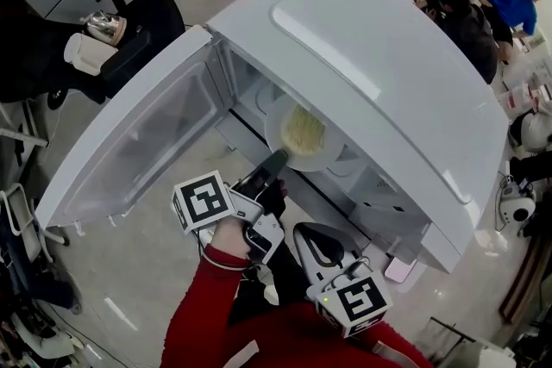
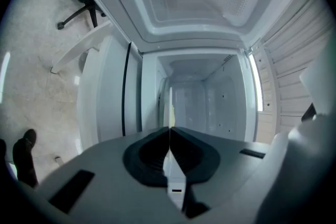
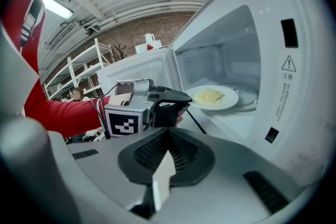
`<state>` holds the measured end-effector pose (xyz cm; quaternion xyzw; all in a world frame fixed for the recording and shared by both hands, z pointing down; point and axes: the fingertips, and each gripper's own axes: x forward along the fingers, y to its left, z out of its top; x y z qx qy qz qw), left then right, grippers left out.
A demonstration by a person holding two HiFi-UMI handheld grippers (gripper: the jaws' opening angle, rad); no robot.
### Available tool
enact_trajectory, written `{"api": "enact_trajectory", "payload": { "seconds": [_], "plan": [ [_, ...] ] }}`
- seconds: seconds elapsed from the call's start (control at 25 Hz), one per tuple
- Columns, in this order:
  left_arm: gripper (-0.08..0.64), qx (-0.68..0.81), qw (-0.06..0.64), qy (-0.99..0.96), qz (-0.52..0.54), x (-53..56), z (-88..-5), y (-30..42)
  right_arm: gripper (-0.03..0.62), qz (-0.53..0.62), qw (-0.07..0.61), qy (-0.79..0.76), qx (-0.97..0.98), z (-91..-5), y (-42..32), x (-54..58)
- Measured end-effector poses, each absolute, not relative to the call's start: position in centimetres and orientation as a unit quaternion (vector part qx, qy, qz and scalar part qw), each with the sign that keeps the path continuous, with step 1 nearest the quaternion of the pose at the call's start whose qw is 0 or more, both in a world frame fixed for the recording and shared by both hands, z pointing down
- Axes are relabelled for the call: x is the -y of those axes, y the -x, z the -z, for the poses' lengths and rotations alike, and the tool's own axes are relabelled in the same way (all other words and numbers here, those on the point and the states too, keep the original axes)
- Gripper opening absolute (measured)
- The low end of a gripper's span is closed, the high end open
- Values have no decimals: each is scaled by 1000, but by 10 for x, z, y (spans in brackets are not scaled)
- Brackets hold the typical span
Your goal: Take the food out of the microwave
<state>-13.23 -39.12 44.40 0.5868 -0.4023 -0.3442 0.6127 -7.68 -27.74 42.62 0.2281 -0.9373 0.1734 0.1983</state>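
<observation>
One thin pinch carried the job: the left gripper (image 2: 169, 131) had its jaws pressed together on the near rim of the plate (image 1: 329, 158), which ran edge-on straight ahead of the tips in its own view. To that gripper's left, the microwave door (image 1: 129, 146) stood wide open. Ahead of the jaws the plate lay at the mouth of the microwave (image 1: 379, 56), and whether it rested on the cavity floor or hung just above it could not be told. The food (image 1: 304, 131), a flat pale-yellow heap, lay on the plate's middle, beyond the pinch.

Held by one edge, the plate would likely sag or twist once clear of the opening. The food could then slide off the far side, or the smooth rim could slip from the pads. To the right and behind, the right gripper (image 3: 169, 132) had its jaws together on nothing, well short of the plate, so no second support was ready.
</observation>
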Motion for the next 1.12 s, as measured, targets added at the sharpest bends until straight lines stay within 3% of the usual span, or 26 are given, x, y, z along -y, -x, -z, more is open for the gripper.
{"api": "enact_trajectory", "payload": {
  "seconds": [1.12],
  "plan": [
    [15,416,598,-556,401,303,-431,178,11,-185,223,-198,936,-429,94,234]
  ]
}}
